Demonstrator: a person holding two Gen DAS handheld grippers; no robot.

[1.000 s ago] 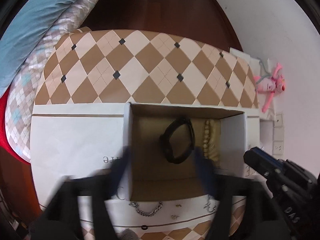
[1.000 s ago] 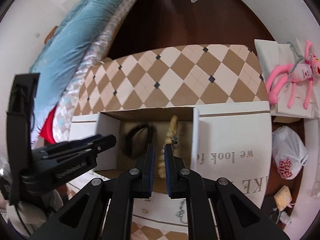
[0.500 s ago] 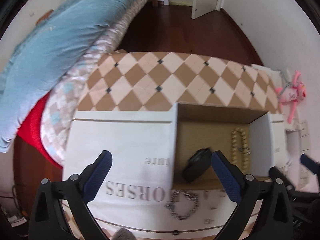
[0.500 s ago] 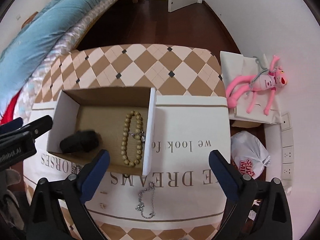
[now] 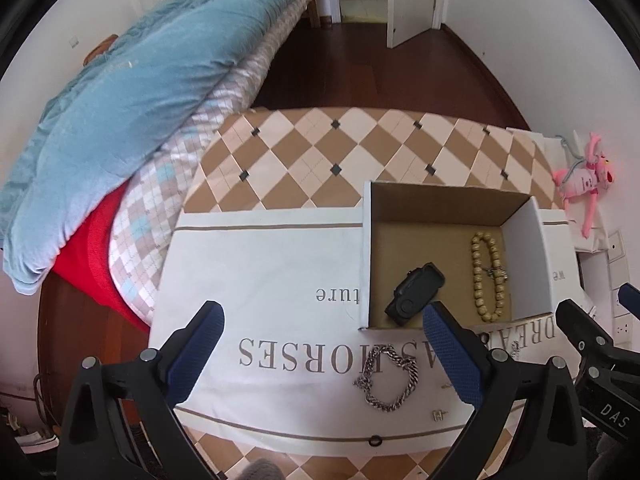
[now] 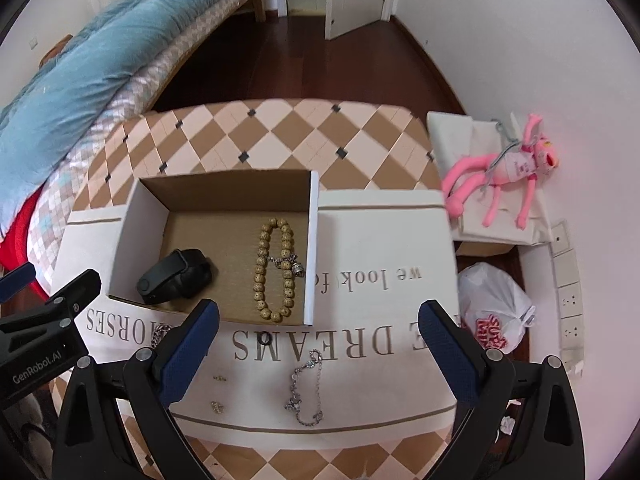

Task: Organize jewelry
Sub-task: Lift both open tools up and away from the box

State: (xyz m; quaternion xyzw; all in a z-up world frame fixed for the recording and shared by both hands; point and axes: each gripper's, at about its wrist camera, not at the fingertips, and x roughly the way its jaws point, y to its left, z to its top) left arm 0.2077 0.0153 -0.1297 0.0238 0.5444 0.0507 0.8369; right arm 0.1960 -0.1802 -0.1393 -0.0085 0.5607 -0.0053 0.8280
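An open cardboard box (image 6: pixel 148 216) (image 5: pixel 366 240) sits on a white printed cloth. In it lie a black wristband (image 6: pixel 174 276) (image 5: pixel 416 294) and a tan bead bracelet (image 6: pixel 276 270) (image 5: pixel 488 276). In front of the box on the cloth lie a thick silver chain (image 5: pixel 386 380), a thin silver bracelet (image 6: pixel 306 388), a small black ring (image 6: pixel 264 338) and small earrings (image 6: pixel 218 406) (image 5: pixel 438 414). My left gripper (image 5: pixel 320 344) is open and empty above the cloth. My right gripper (image 6: pixel 320 344) is open and empty above the thin bracelet.
The cloth (image 6: pixel 380 240) covers a diamond-patterned table (image 6: pixel 280 136). A bed with a blue quilt (image 5: pixel 120 92) stands at the left. A pink plush toy (image 6: pixel 504 168) and a white plastic bag (image 6: pixel 496 312) lie at the right by the wall.
Both grippers opened and pulled back up from the box. The right one let go of the bead bracelet and the left one let go of the black wristband, both now lying in the box.
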